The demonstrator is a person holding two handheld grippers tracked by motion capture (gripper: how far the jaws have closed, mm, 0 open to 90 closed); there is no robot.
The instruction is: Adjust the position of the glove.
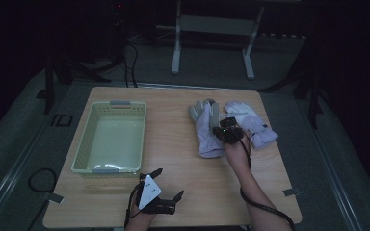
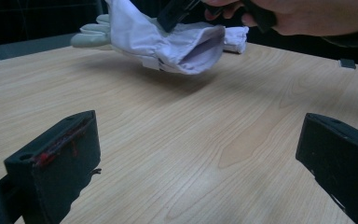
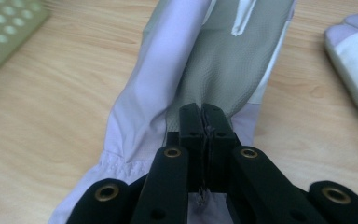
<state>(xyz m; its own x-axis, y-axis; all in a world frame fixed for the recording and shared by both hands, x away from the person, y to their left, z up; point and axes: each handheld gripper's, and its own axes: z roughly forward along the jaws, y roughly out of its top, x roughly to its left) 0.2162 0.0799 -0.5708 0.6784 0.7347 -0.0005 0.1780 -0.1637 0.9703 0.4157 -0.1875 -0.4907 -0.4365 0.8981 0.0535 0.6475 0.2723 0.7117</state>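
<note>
Two pale lilac and grey gloves lie on the right half of the wooden table (image 1: 183,159). My right gripper (image 1: 224,132) is shut on the nearer glove (image 1: 205,131), pinching a fold of its grey back fabric close to the cuff. In the right gripper view the jaws (image 3: 204,121) meet on that fabric (image 3: 214,60). In the left gripper view that glove (image 2: 168,44) hangs slightly off the table, cuff mouth towards the camera, under the right gripper (image 2: 175,14). The second glove (image 1: 250,125) lies flat just to its right. My left gripper (image 1: 169,183) stands open near the front edge, nothing between its jaws (image 2: 200,154).
A pale green perforated basket (image 1: 84,144) sits on the left half of the table, its corner seen in the right gripper view (image 3: 4,32). A metal stand (image 1: 212,24) rises on the floor behind the table. Cables trail from both grippers.
</note>
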